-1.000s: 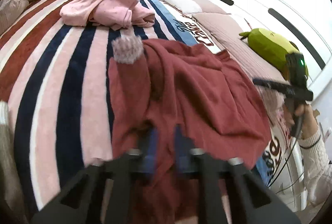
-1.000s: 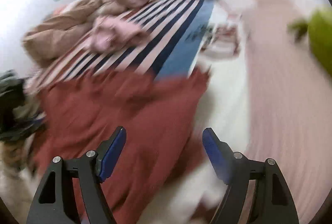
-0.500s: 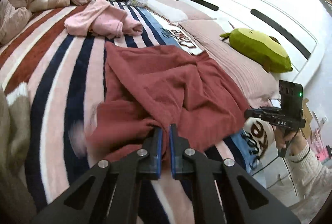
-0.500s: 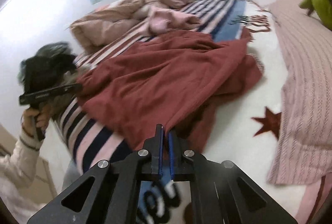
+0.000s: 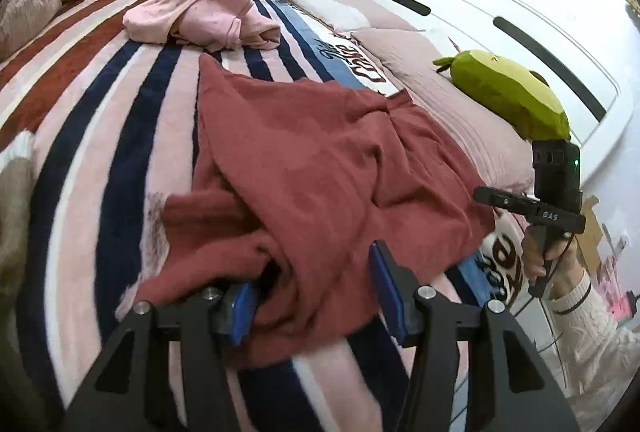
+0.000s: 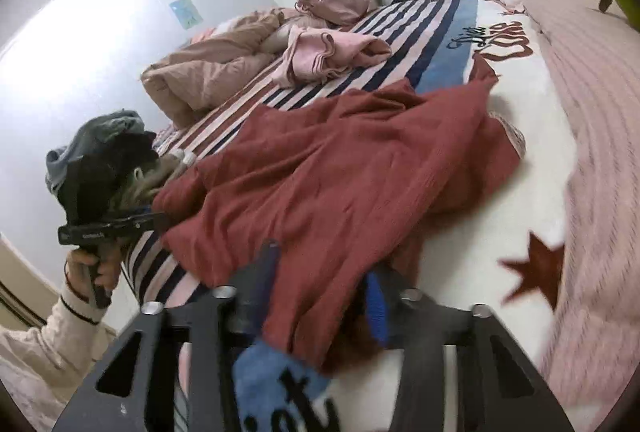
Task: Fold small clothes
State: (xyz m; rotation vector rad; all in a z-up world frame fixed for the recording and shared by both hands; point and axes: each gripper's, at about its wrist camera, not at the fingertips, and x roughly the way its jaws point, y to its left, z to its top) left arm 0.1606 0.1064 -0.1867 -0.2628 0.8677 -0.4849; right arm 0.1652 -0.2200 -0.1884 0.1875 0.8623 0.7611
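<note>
The left hand-held gripper [image 5: 318, 296] has its jaws apart, the near hem of the red garment [image 5: 320, 167] lying between the blue pads with no clamping. The right hand-held gripper [image 6: 320, 292] likewise has its jaws apart, straddling a fold of the near edge of the same garment [image 6: 340, 167]; motion blur obscures the pad contact.

Location: the garment lies spread and rumpled on the bed [image 5: 92, 135], across the striped blanket, its near edge at the bed's side where both grippers stand.

Handling, as judged: a soft, limp knit, light, with a matte surface that should not slip. It will sag and bunch when lifted, so it is best taken at hem corners or at a single layer of edge, not at a bunched fold.

Orientation: the long axis appears to run from the near edge away toward the pink garment [image 5: 200, 15]. A sleeve-like part [image 5: 200, 220] projects to the left near the left gripper. Which end is the collar cannot be determined.

Farther off, a green plush toy [image 5: 508, 99] rests by the headboard.
</note>
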